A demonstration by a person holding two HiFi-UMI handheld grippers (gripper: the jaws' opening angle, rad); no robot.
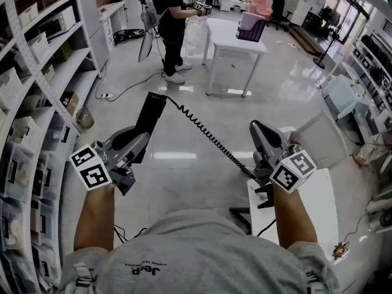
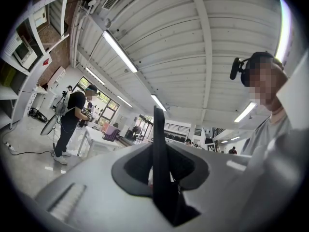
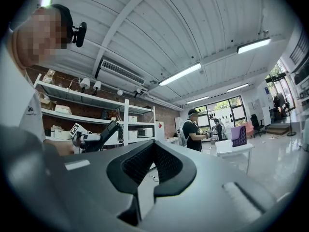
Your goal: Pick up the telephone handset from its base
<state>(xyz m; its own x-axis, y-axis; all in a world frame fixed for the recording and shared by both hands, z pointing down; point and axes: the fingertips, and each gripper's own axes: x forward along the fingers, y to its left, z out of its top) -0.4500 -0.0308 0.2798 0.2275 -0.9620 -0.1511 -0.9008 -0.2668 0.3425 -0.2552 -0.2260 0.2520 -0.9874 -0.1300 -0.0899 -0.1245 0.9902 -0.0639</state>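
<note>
Your left gripper point(image 1: 142, 144), jaws clamped on the black handset point(image 1: 151, 116), holds it aloft over the floor, likely to draw the coiled cord point(image 1: 208, 136) clear of the base, presumably behind your right gripper point(image 1: 256, 130), whose jaws are together on nothing.

- shelving point(image 1: 37, 72) runs all along the left side
- there's the telephone handset point(image 1: 153, 115), up at left, standing between the jaws of the left gripper point(image 1: 144, 141)
- coiled cord point(image 1: 205, 133) stretches from the handset's far end off to the right, passing under the right gripper point(image 1: 257, 130) (its lower end is hidden there)
- near table point(image 1: 321, 207) lies below and right of the right gripper
- far table point(image 1: 236, 48) straight ahead, basket point(image 1: 251, 28) on it, person point(image 1: 170, 23) standing just left of it
</note>
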